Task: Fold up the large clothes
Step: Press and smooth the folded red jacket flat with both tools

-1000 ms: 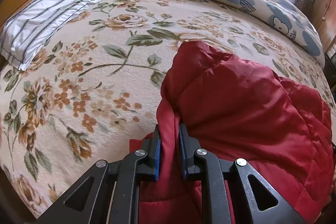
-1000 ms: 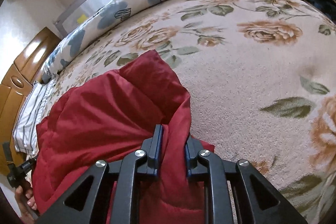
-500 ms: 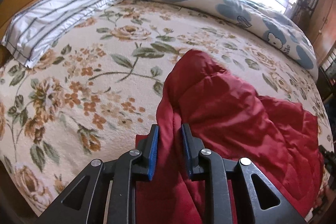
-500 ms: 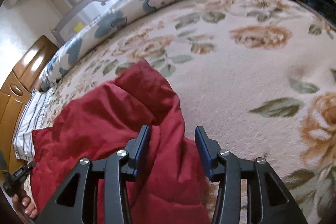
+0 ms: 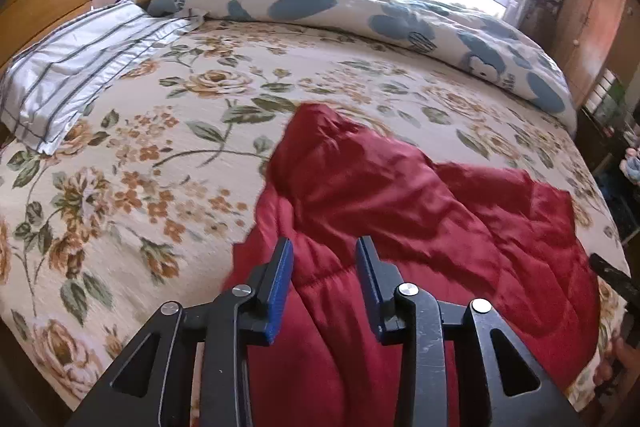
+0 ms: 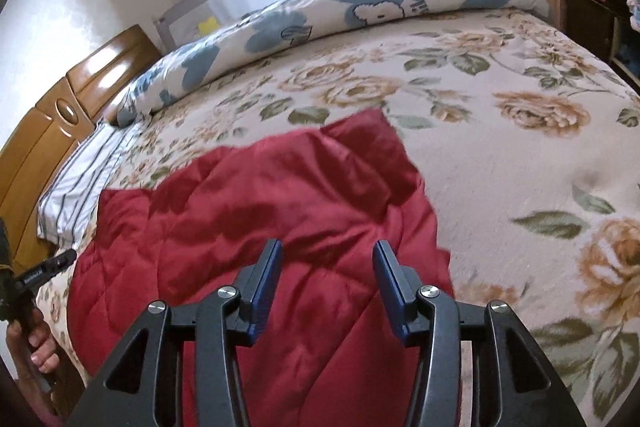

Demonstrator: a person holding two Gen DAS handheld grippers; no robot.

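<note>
Tongs first: we read the left tongs (image 5: 324, 263) as standing apart, their jaws having just been opening, with nothing pinched between the blue pads; the red quilted garment (image 5: 420, 211) lies below and beyond them. Right tongs (image 6: 327, 267) likewise apart, also just opened, pads clear of the cloth.

Garment lies on the floral bedspread (image 5: 120, 187), near the bed's front edge, well apart from the striped pillow (image 5: 80, 67) and the rolled blue-patterned duvet (image 5: 400, 19) along the far side. One flap is laid over the body of the garment, wrinkled, with a peak toward the far side.

Our judgement: a fold has just been laid down and let go; the step in hand is the release. Next move likely calls for picking fresh grip points on the outer edges, both sides at once, and carrying them over evenly so the padded layers do not slide or bunch.

Containers: none seen in either view.
</note>
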